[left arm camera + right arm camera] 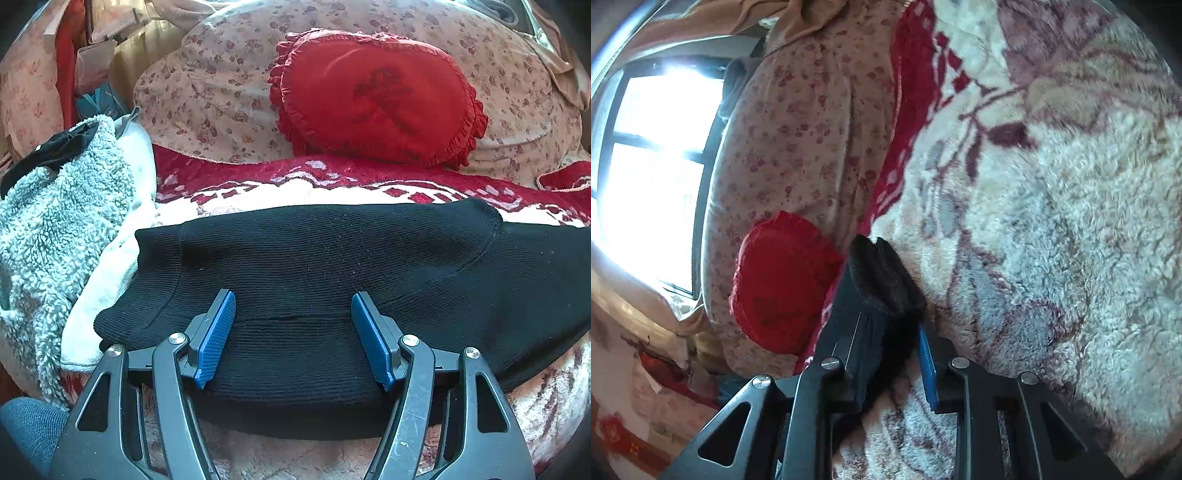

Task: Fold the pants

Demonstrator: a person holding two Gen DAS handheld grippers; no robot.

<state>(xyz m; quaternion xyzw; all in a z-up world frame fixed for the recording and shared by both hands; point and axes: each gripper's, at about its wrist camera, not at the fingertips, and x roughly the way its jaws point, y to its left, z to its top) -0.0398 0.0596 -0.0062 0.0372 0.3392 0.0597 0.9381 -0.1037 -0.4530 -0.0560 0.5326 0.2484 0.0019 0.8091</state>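
My left gripper (293, 338) hovers released over the black pants (314, 266), which lie across the blanket's (546, 402) near edge. My right gripper (886, 332) clamps a bunched pants end (882, 280).

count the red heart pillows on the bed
1. The red pillow leans on the floral bedding, beyond the black pants. The right wrist view shows the same pillow. Others may be hidden outside the views.

Pants (332, 258): black, ribbed. Cushion (376, 96), upper centre: red w/ frill. Pillow (207, 92): beige, small floral print. Blanket (1071, 221): cream/maroon pattern. Fleece (55, 221), left: grey-green. Gripper pads (216, 339): blue.
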